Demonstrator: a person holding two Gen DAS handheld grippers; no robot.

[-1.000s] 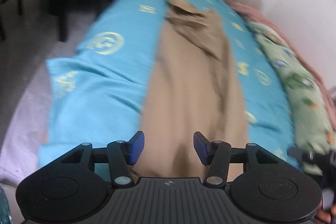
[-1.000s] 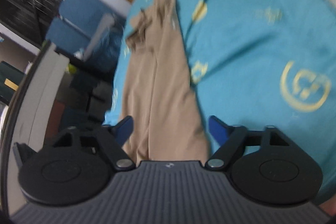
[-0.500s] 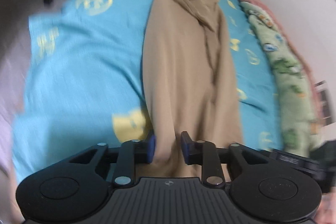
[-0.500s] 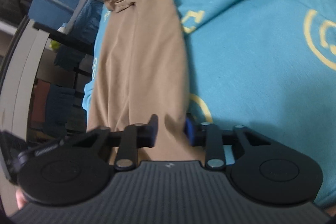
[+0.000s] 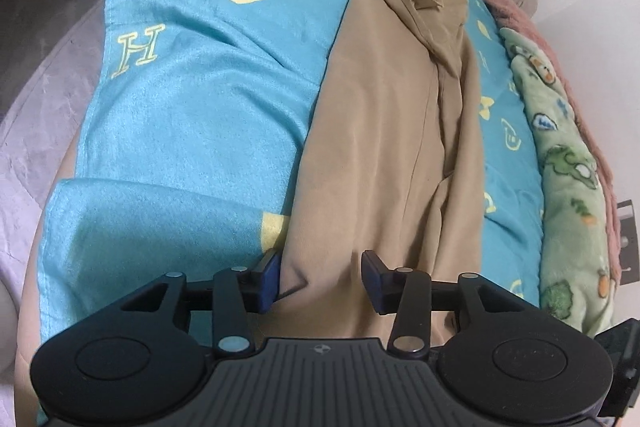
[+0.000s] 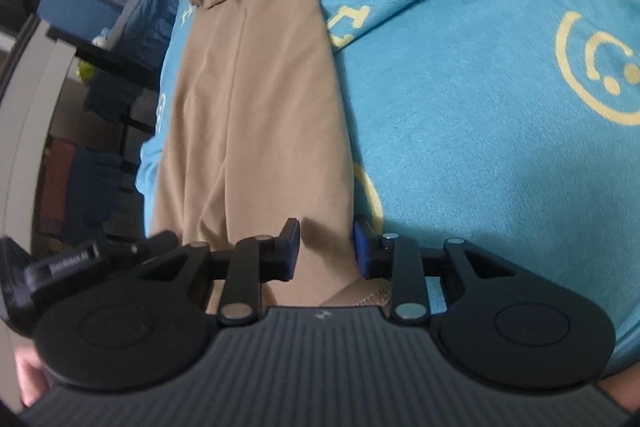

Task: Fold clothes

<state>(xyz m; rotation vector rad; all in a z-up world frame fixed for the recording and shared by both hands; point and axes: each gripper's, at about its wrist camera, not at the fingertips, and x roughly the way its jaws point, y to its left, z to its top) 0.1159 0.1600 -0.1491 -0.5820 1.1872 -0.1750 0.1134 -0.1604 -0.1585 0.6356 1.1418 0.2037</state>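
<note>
Lowered since a moment earlier, the left gripper and right gripper straddle the tan trousers' hem corners on the bed, fingers parting, unclamped; both should pinch every layer evenly before lifting.

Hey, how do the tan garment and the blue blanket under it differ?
The tan garment is plain; the blue blanket carries yellow letters and smiley faces. The garment is a long narrow strip; the blanket spreads far wider on both sides. The garment's far end is bunched; the blanket has only soft creases. Only the garment sits between the fingers of the left gripper and right gripper, whose jaws are opening. Both lie on the bed.
</note>
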